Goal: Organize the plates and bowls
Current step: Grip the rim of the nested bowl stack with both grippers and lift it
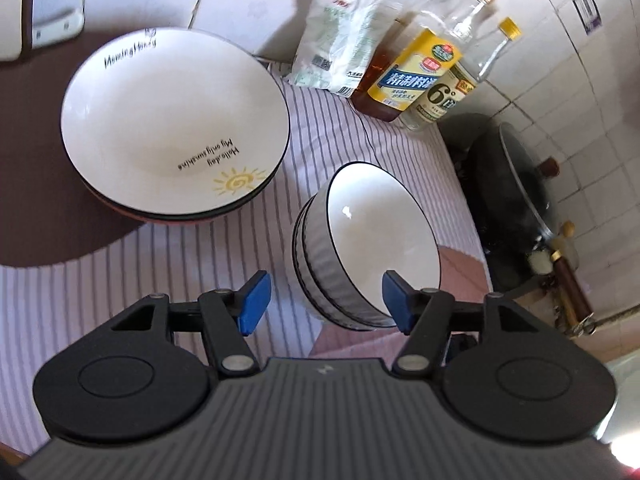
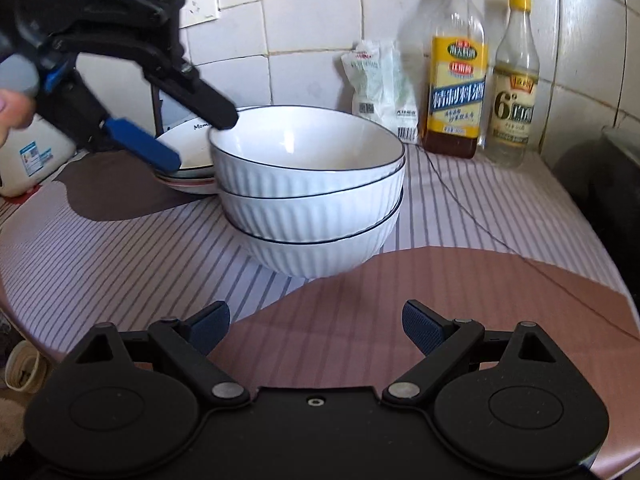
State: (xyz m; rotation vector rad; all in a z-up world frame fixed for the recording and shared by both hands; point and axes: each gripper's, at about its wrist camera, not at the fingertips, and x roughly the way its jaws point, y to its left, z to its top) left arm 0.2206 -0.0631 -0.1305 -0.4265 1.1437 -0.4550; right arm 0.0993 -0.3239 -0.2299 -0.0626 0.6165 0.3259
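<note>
Bowls (image 2: 308, 188) sitting nested three high mid-tabletop (image 2: 460, 300); plates (image 1: 176, 120) stacked just left and behind. Sorting looking nearly done. Left tongs (image 1: 326, 300) gaping, empty, hovering by top bowl's rim. Right tongs (image 2: 316, 328) spread open, empty, near edge. Nothing loose showing.

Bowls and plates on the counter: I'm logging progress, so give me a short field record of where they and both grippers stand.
bowl stack: three ribbed white bowls, nested, upright on the striped cloth
plate stack: shallow plates beside the bowls; top one white with a sun drawing
left gripper: open, nothing between its pads, above the bowl stack's near side
right gripper: open, empty, short of the bowls
behind: two bottles and a white bag by the tiled wall
</note>
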